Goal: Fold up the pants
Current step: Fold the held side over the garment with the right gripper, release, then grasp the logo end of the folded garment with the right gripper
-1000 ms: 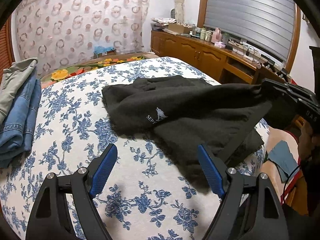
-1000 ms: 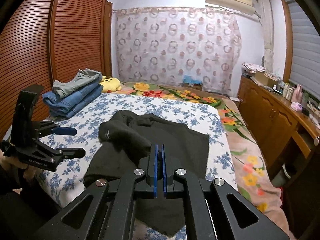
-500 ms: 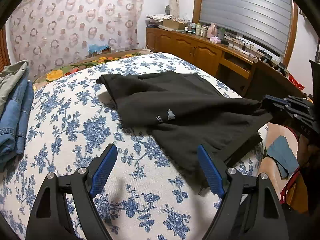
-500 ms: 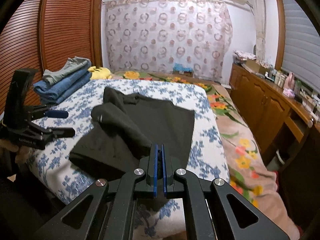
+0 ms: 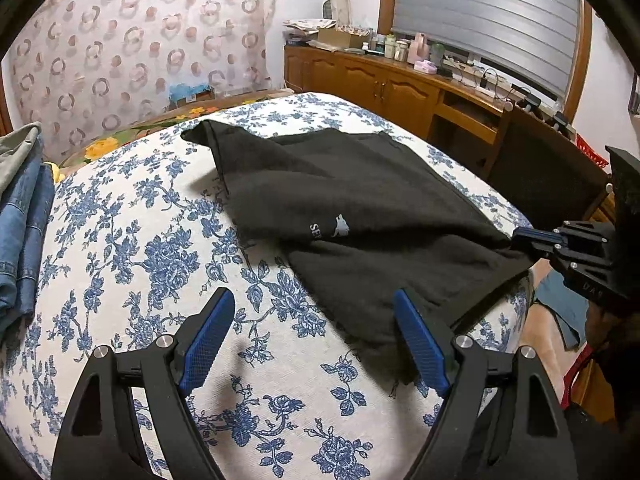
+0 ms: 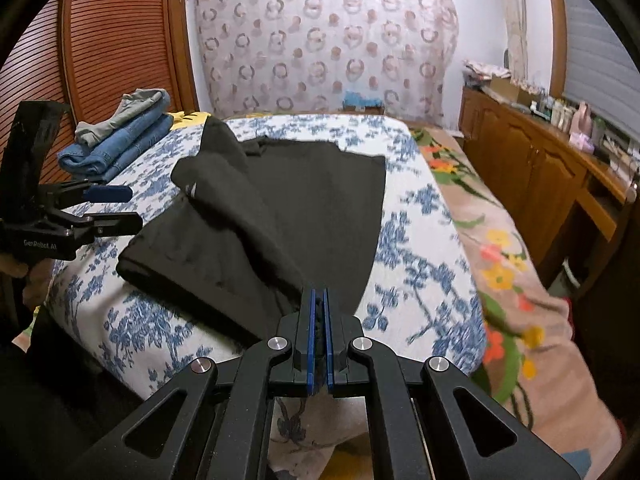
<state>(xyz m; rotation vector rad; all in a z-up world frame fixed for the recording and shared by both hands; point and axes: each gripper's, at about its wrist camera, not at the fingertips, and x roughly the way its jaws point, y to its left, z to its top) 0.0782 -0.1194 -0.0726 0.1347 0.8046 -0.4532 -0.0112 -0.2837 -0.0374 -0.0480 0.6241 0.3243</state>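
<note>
Black pants point(image 5: 360, 208) point(image 6: 288, 208) lie rumpled on a bed with a blue-flowered cover point(image 5: 132, 248) point(image 6: 424, 248), one part doubled over and showing a small white logo point(image 5: 332, 228). My right gripper point(image 6: 319, 300) point(image 5: 520, 238) is shut on a corner of the pants at the bed's near edge, drawing the cloth taut. My left gripper point(image 5: 316, 316) point(image 6: 128, 208) hovers open above the cover, its right finger next to the pants' near hem, nothing between its pads.
Folded jeans with a grey garment on top point(image 6: 120, 140) point(image 5: 20, 216) are stacked at the bed's far left. A wooden cabinet point(image 5: 400, 88) point(image 6: 532, 176) crowded with bottles runs along the right. A flowered blanket point(image 6: 504, 264) covers the bed's right side. A slatted wardrobe point(image 6: 112, 48) stands left.
My right gripper has sunk toward the bed's edge with the pants corner, stretching the cloth flatter. My left gripper has drifted closer to the cover and the pants' hem, still open.
</note>
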